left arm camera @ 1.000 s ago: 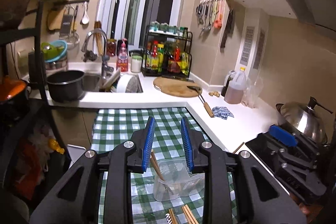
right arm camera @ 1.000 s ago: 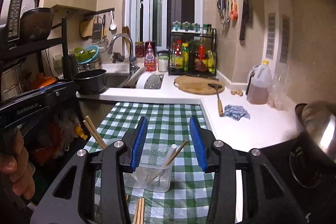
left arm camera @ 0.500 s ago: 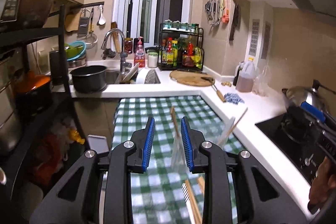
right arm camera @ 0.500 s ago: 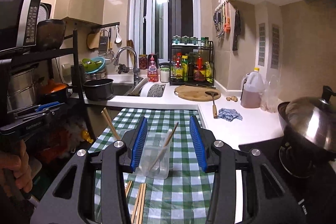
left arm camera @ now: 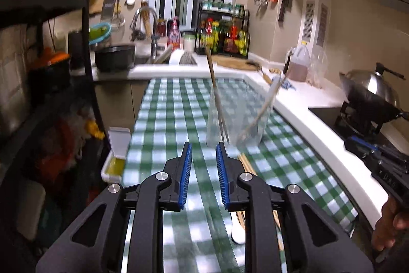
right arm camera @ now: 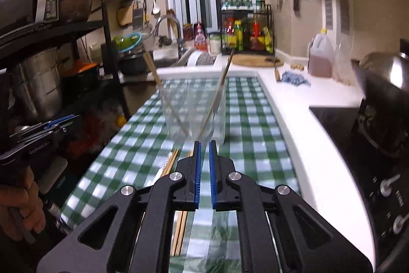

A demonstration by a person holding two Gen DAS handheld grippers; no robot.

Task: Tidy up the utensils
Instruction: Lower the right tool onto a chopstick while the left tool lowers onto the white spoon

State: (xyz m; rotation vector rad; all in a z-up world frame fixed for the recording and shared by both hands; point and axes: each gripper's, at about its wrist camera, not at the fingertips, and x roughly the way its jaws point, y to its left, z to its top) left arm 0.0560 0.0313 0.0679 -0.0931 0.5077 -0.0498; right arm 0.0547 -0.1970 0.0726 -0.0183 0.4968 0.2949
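Note:
A clear plastic cup (left arm camera: 237, 117) stands on the green checked tablecloth (left arm camera: 173, 114) with wooden chopsticks (left arm camera: 216, 94) and a white spoon (left arm camera: 271, 94) leaning in it. It also shows in the right wrist view (right arm camera: 195, 114). Loose chopsticks (left arm camera: 246, 165) and a white spoon (left arm camera: 237, 232) lie on the cloth beside my left gripper (left arm camera: 203, 157), which is open, empty and low, just short of the cup. My right gripper (right arm camera: 203, 155) has its jaws nearly closed with nothing between them, close before the cup. More chopsticks (right arm camera: 176, 198) lie under it.
A white counter (left arm camera: 306, 104) runs along the right with a wok (left arm camera: 373, 94) on the stove. A sink, black pot (left arm camera: 115, 58), spice rack (left arm camera: 222, 37) and cutting board (right arm camera: 255, 60) stand at the back. A dark shelf rack (right arm camera: 64, 55) is on the left.
Both grippers dropped low toward the tablecloth and closer to the cup. The right gripper's jaws closed from wide open to a narrow gap. The left stayed open.

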